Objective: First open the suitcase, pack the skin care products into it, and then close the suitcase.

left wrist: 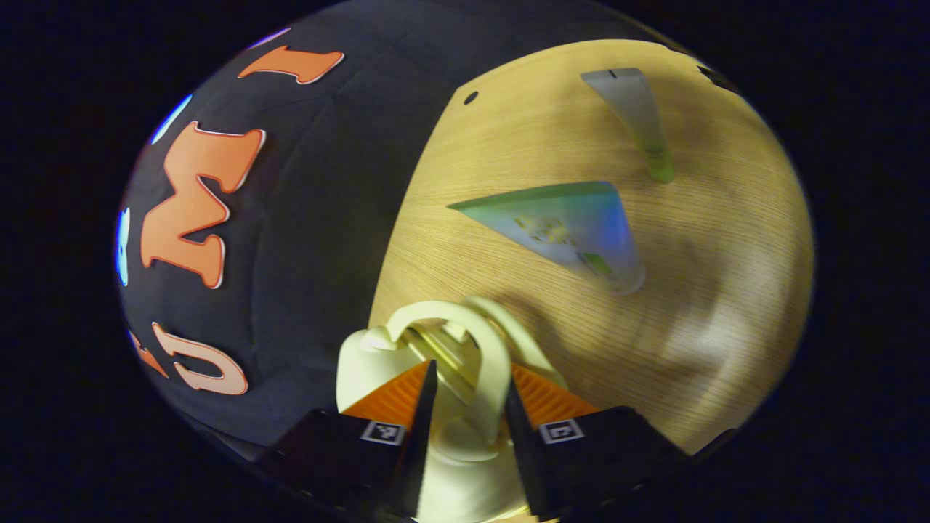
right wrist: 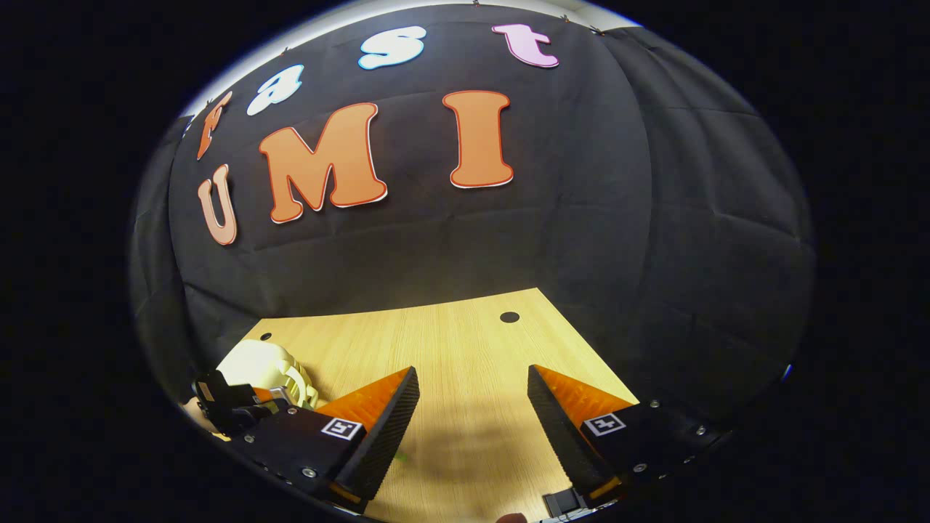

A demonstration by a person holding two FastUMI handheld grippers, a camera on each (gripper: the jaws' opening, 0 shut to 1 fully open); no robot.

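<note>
In the left gripper view, the left gripper [left wrist: 468, 396] pinches the handle of a small cream plastic suitcase [left wrist: 450, 378] at 6 o'clock; a pale green skin care tube [left wrist: 574, 229] lies on the light wooden table [left wrist: 726, 240], its print blurred, and a slimmer grey-green tube [left wrist: 639, 116] lies at 1 o'clock. The right gripper view has the right gripper [right wrist: 472, 421] spread wide over the table, the suitcase at 8 o'clock.

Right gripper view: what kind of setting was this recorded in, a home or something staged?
Most likely a staged recording booth, not a home: black cloth wall behind, a bare wooden table with drilled holes, and a small cream suitcase set out as a prop.
</note>
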